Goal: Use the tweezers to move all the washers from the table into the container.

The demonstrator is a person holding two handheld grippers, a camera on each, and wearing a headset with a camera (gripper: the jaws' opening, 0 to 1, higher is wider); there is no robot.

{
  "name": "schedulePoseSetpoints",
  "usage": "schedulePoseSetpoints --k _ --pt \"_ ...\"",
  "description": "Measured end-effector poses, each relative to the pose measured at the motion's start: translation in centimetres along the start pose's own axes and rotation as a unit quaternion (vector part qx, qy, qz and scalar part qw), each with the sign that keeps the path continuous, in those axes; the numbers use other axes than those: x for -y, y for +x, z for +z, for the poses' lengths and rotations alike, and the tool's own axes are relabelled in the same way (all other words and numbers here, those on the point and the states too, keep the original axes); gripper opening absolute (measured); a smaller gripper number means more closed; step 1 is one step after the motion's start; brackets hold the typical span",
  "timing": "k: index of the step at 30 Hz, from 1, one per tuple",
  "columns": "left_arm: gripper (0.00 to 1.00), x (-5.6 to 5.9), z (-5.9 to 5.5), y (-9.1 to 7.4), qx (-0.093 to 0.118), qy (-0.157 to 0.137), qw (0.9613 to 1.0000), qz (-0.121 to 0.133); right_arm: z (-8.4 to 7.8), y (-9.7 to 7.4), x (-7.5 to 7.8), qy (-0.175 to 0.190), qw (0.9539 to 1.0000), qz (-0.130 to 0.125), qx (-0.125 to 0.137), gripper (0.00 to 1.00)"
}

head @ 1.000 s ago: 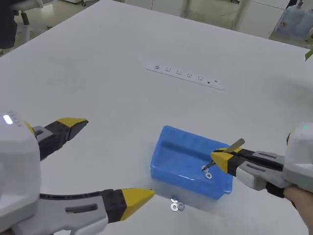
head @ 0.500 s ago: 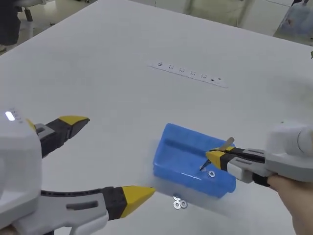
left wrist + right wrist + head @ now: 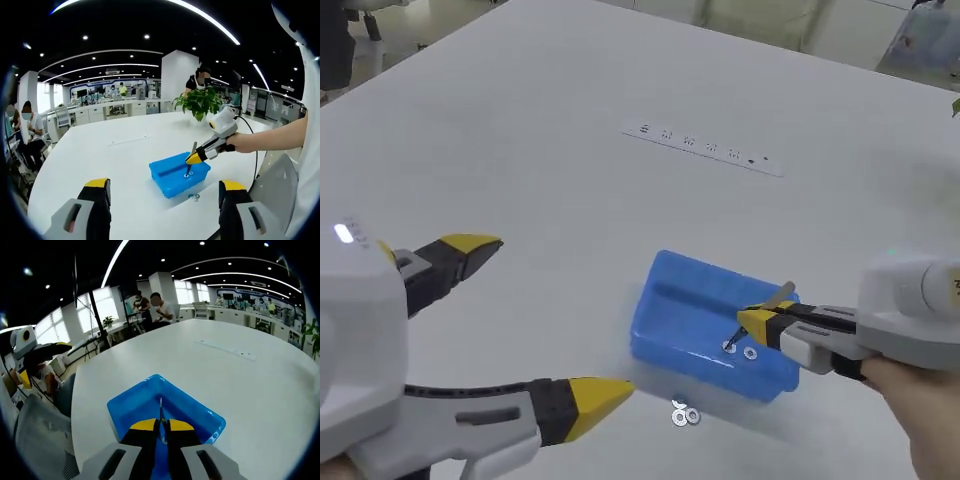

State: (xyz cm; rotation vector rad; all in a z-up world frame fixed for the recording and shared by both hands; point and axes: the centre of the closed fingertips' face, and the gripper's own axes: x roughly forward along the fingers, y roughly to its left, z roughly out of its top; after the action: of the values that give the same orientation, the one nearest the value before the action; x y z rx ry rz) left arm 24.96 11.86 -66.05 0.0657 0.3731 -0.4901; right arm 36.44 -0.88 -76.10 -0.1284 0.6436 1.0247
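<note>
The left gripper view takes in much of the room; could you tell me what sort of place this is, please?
Most likely a big open-plan office or lab: a large white table, rows of desks at the back, long ceiling light strips and a potted plant.

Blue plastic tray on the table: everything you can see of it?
The blue plastic container is a shallow, open-topped rectangular tray with a raised rim. It sits flat on the white table, angled to the person. One metal washer lies inside near its right-hand end. Another washer is at the tips of the tweezers, which the right gripper holds over it. Two more washers lie on the table beside its near wall.
</note>
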Motion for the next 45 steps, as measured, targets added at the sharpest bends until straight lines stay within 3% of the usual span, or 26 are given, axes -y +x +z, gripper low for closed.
schedulePoseSetpoints --k 6,10,13,16,26,35,45 --pt "0.91 0.2 -0.2 0.1 -0.004 0.002 1.0 -0.006 1.8 -1.4 -1.1 -0.001 0.9992 0.007 0.04 0.03" --pt "0.91 0.2 -0.4 0.2 -0.006 0.002 0.9999 -0.008 3.4 -2.7 -3.5 -0.023 0.9962 0.033 0.077 0.03" --pt "0.91 0.3 -0.4 0.3 -0.006 0.001 0.9999 -0.01 3.4 -3.3 -5.4 -0.035 0.9946 0.052 0.084 0.03" --pt "0.91 0.5 -0.3 0.5 -0.006 0.004 0.9999 -0.014 2.2 -3.4 -7.2 -0.06 0.9936 0.073 0.063 0.03" --pt "0.91 0.7 -0.5 0.6 -0.01 0.01 0.9997 -0.02 -2.0 -1.9 -8.0 -0.053 0.9942 0.093 0.014 0.03" --pt "0.91 0.6 -0.7 0.5 -0.015 0.009 0.9997 -0.018 -3.1 -1.1 -7.9 -0.057 0.9939 0.095 -0.005 0.03" --pt "0.91 0.7 -0.8 0.6 -0.02 0.014 0.9995 -0.019 -4.0 -0.2 -8.4 -0.101 0.9897 0.097 -0.028 0.03"
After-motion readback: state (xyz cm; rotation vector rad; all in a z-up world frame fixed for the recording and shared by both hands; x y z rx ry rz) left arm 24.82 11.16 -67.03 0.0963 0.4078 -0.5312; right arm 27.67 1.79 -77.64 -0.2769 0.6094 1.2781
